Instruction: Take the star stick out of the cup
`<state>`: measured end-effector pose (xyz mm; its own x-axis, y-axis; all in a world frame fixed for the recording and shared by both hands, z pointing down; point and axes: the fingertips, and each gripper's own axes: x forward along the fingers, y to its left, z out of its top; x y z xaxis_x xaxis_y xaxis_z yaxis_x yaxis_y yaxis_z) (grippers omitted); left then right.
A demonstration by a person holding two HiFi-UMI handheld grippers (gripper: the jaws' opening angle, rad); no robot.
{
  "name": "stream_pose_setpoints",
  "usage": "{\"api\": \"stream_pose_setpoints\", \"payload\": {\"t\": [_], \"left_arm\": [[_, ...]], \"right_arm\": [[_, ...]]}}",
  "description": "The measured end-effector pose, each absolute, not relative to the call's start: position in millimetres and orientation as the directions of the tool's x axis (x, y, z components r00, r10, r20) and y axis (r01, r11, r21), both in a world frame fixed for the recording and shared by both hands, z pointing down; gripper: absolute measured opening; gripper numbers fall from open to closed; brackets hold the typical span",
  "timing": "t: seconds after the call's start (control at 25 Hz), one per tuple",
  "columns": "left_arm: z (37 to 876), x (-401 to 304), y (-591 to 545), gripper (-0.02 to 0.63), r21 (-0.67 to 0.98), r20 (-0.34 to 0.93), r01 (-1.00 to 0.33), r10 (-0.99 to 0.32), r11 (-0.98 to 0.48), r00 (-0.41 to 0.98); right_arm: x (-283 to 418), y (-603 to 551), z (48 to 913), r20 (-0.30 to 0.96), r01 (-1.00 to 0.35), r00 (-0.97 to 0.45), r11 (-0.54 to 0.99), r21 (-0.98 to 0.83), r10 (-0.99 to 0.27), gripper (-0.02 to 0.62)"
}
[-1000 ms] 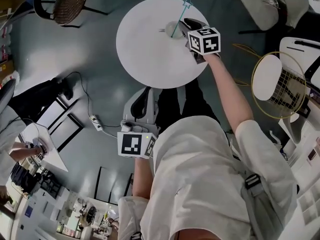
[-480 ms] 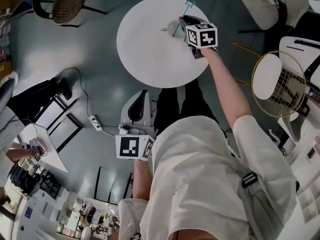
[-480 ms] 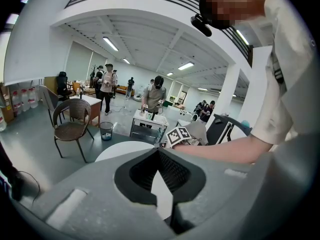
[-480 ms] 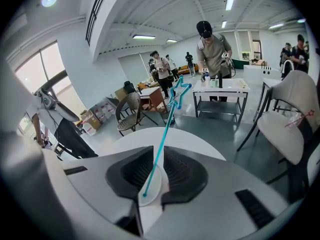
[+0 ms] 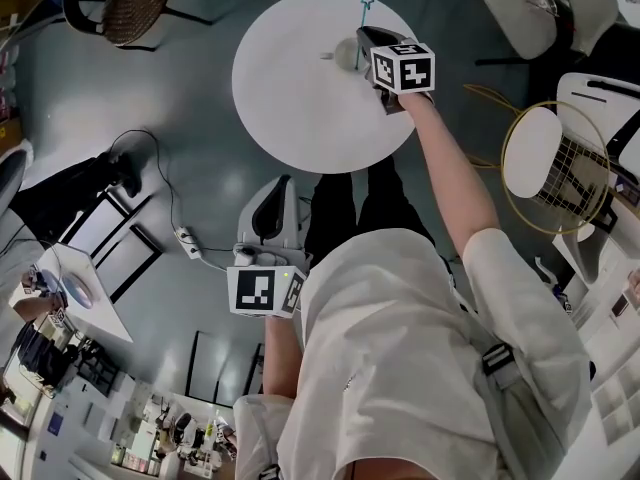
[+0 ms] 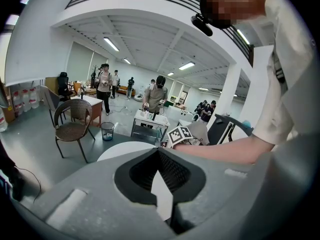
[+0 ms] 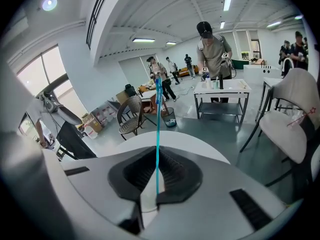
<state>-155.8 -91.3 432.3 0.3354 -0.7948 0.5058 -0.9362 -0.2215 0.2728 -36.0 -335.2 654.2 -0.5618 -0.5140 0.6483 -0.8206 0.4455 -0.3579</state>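
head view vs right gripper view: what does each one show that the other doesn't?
Head view only: the left gripper, held low near the person's waist, off the white table. It also shows the cup clearly, next to the right gripper.
Right gripper view only: its jaws shut on the star stick, which runs upright between the pads.
Both: the stick, the table top and the wicker chair.
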Motion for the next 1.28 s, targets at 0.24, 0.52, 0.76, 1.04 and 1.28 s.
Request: {"api": "stream_pose_setpoints", "payload": {"t": [0.24, 0.52, 0.76, 1.04, 1.28], "left_arm": [[427.3, -151.9, -90.6, 0.008, 0.27, 0.496, -0.937, -0.803, -0.219, 0.331], [423.2, -142.2, -84.6, 0.008, 0.266, 0.485, -0.939, -0.811, -0.218, 0.326], [410.6, -129.6, -77.6, 0.008, 0.245, 0.465, -0.944, -0.827, -0.223, 0.316], [397.8, -115.6, -64.1, 0.008, 0.23, 0.439, -0.95, -0.849, -0.209, 0.293], [388.3, -89.1, -57.9, 0.008, 0.224, 0.41, -0.951, -0.865, -0.212, 0.29]], "right_arm": [[-36.0, -331.8, 644.1, 0.627, -0.805, -0.586, 0.457, -0.378, -0.513, 0.021], [-31.2, -334.8, 620.0, 0.586, -0.791, -0.607, 0.477, -0.382, -0.537, 0.021], [-29.0, -335.2, 577.8, 0.502, -0.751, -0.659, 0.525, -0.4, -0.56, 0.021], [-22.6, -326.2, 516.2, 0.391, -0.703, -0.711, 0.586, -0.404, -0.584, 0.021], [-11.4, -292.8, 464.6, 0.293, -0.626, -0.779, 0.668, -0.402, -0.554, 0.021]]}}
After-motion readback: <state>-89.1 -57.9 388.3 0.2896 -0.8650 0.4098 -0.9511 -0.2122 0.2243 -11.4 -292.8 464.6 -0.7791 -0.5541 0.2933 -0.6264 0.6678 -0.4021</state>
